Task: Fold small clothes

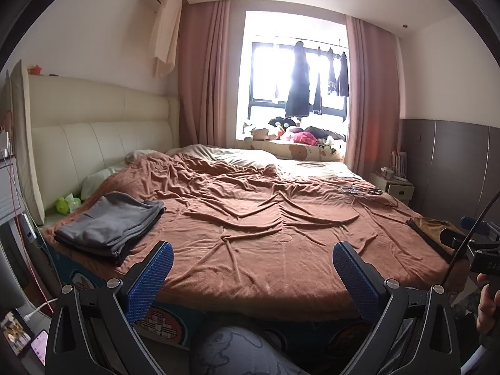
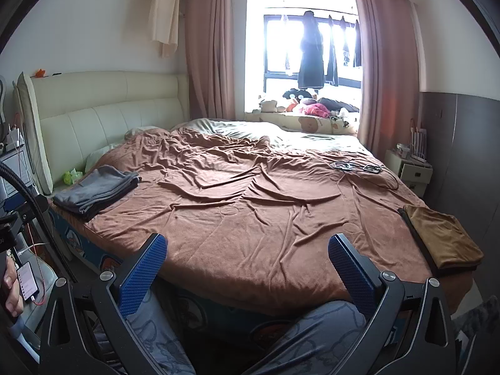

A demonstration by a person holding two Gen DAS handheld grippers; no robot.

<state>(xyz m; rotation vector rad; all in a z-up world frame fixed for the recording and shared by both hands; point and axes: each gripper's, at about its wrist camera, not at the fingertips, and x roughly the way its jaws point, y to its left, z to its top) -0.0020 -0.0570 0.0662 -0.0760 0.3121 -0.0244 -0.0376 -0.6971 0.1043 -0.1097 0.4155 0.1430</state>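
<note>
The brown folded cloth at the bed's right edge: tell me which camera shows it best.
The right wrist view. There the brown folded cloth lies whole and unobstructed on the bed's blanket. In the left wrist view only part of it shows, squeezed at the frame's right edge and partly covered by the other hand-held gripper's body.

soft matt brown blanket (image 2: 250, 212); padded cream headboard (image 2: 109, 106); grey cloth stack (image 2: 97, 190).

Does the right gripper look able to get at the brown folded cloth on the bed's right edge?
Probably yes: the right gripper is open, and only bare blanket lies between it and the brown folded cloth.
</note>
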